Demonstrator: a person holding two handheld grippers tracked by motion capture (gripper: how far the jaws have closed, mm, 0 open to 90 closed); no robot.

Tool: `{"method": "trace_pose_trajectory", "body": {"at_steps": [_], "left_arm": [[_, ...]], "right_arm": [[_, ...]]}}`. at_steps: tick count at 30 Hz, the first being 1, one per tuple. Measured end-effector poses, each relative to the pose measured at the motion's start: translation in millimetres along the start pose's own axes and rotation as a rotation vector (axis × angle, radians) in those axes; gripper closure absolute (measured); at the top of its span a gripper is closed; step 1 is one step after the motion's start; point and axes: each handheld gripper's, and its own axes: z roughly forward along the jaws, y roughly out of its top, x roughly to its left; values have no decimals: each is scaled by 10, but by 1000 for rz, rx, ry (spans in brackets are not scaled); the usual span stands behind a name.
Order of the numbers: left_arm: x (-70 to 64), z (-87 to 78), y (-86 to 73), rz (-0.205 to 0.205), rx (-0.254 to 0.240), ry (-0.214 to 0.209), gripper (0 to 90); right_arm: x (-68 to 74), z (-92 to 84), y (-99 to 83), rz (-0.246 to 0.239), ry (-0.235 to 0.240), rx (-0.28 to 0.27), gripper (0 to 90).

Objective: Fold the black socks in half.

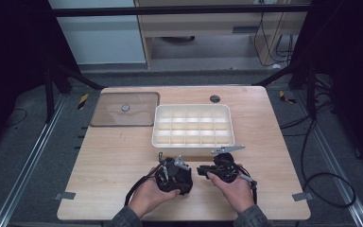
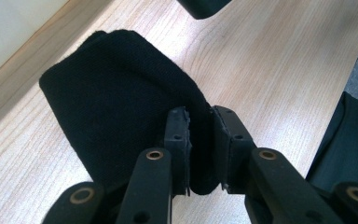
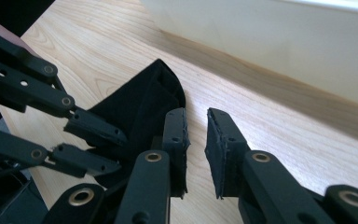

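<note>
A black cloth [image 2: 121,107] lies folded on the table [image 1: 113,156], just in front of the white tray [image 1: 193,124], on the person's side of it. The left gripper [image 2: 200,140] has a rolled edge of the cloth between its jaws; the jaws stand slightly apart and whether the pads press on the fabric cannot be told for sure. The right gripper [image 3: 196,140] sits beside it, to its right, jaws parted with a bare gap between them, gripping nothing; the cloth [image 3: 142,105] lies against the outside of one jaw. Both hands rest near the tray's front wall. A clear lid [image 1: 125,109] lies left of the tray.
</note>
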Motion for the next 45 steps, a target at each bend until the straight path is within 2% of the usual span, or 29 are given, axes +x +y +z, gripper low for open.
{"method": "trace_pose_trajectory", "body": {"at_steps": [7,22,25,32,37,45], "left_arm": [[13,8,-31,-15,-23,-10,742],[8,10,-50,-21,-36,-13,715],[6,10,-51,-21,-37,-12,715],[-8,3,-53,-18,-38,-10,703],[-16,4,-50,-17,-39,-7,697],[-17,3,-48,-19,-41,-7,690]], "right_arm": [[26,75,44,-9,15,-1,784],[157,220,140,-16,42,-2,614],[174,268,141,-22,44,15,587],[183,314,131,-31,24,46,660],[171,317,126,-32,26,55,714],[168,322,114,-47,10,69,736]]}}
